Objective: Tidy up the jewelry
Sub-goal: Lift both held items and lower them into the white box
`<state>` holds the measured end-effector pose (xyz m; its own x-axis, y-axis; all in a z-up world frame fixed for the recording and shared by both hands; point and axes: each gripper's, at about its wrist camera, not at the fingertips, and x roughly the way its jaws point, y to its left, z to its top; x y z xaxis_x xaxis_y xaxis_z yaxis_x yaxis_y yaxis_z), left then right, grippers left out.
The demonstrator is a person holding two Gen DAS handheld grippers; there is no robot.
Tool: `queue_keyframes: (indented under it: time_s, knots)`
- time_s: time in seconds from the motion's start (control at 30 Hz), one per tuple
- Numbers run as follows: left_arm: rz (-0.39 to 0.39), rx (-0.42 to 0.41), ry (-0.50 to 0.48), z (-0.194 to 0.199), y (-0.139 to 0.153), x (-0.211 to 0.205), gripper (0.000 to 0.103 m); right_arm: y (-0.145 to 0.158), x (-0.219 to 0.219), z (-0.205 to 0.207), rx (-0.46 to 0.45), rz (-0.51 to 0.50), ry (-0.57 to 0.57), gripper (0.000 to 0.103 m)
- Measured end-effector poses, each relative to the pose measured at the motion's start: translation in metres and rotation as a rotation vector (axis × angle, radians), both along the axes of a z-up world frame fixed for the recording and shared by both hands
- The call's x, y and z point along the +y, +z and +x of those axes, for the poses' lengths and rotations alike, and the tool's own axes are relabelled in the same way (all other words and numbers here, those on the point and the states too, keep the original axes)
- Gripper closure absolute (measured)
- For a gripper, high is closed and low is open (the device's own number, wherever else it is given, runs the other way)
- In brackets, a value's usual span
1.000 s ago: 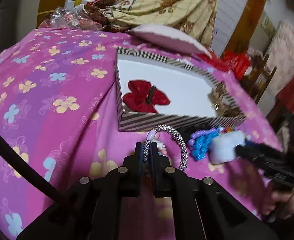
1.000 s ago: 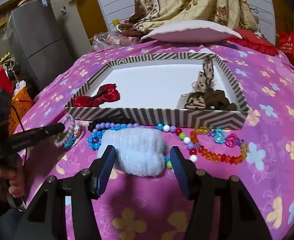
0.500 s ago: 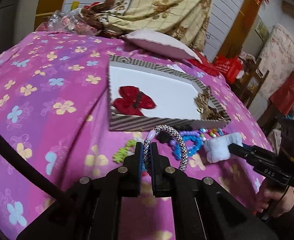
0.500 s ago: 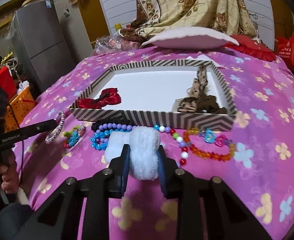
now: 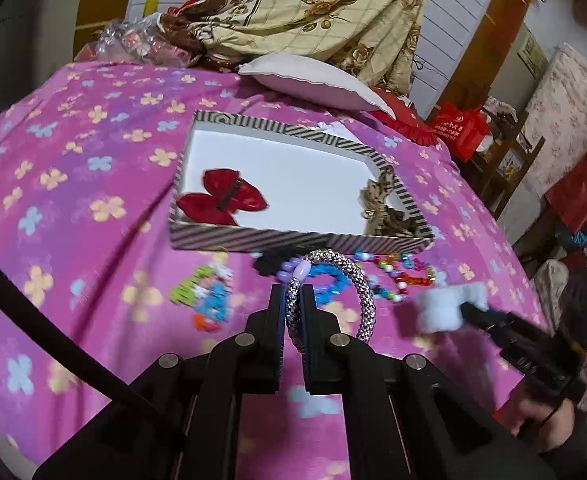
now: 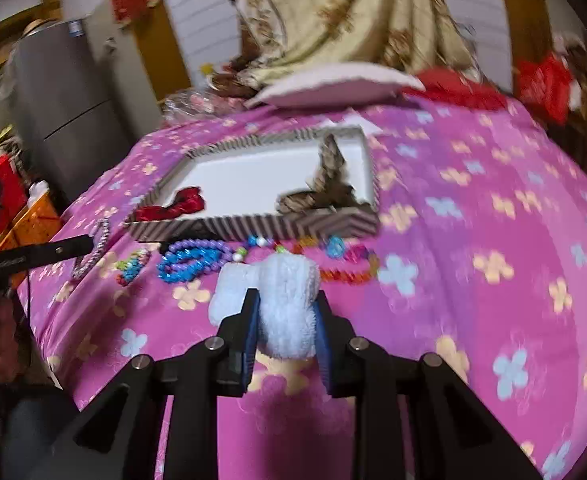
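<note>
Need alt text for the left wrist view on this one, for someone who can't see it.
The left tool pinches a silver braided bracelet above a pink flowered bedspread. Beyond it, a striped box holds a red bow and a brown patterned bow, with bead strings loose in front. At right, the other tool grips a white fluffy piece.

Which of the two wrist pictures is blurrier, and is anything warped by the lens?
Right wrist view: motion blur smears nearly everything, including the striped box and beads, though the white fluffy scrunchie in the right gripper stays readable. Left wrist view: sharper, braided bracelet crisp. Both: fisheye bulges the pink bedspread, corners dark.
</note>
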<state>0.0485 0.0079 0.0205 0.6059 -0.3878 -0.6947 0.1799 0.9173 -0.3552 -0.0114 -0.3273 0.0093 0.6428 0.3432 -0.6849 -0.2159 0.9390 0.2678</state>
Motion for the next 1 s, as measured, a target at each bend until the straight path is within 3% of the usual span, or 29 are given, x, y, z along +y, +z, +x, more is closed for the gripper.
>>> queue_keyframes:
  time_s: [0.1,0.3,0.7,0.87,1.0]
  knots:
    - [-0.042,0.013,0.044,-0.004,-0.004,-0.011,0.103,-0.003,0.002,0.000,-0.003,0.009,-0.005,0.077]
    - [0.031,-0.002,0.070,-0.004,-0.017,-0.029,0.103,0.005,0.008,0.001,-0.057,-0.004,-0.004,0.077]
    - [0.021,-0.019,0.096,0.000,-0.017,-0.024,0.103,0.019,0.018,0.009,-0.122,0.002,-0.017,0.077]
    - [0.050,-0.061,0.117,0.016,-0.012,-0.026,0.103,0.021,0.029,0.019,-0.135,-0.013,-0.011,0.077]
    - [0.003,-0.064,0.157,0.037,-0.010,-0.021,0.103,0.025,0.032,0.037,-0.166,-0.016,-0.031,0.077]
